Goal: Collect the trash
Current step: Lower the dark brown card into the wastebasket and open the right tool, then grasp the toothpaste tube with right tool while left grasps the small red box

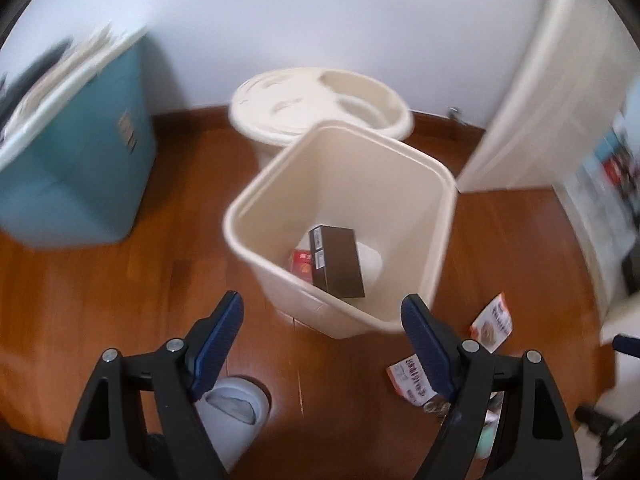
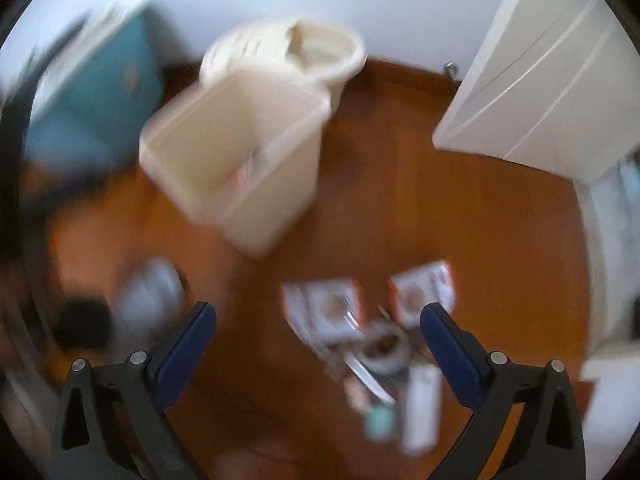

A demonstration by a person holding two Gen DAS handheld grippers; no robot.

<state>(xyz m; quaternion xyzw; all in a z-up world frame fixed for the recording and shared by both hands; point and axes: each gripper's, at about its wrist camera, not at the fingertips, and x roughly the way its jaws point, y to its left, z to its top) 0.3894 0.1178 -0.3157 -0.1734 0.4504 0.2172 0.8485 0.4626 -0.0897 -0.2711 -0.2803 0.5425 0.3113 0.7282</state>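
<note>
Left gripper (image 1: 322, 320): jaws spread wide, nothing between the blue pads (image 1: 219, 344). Black finger frames enter from the lower edge of the left wrist view, pointing forward and downward. Both pads sharply rendered.

Right gripper (image 2: 318, 326): jaws likewise spread wide, blue pads (image 2: 186, 354) well apart, nothing gripped. Frames enter from the lower edge of the right wrist view, angled downward. Whole view smeared by motion blur.
</note>
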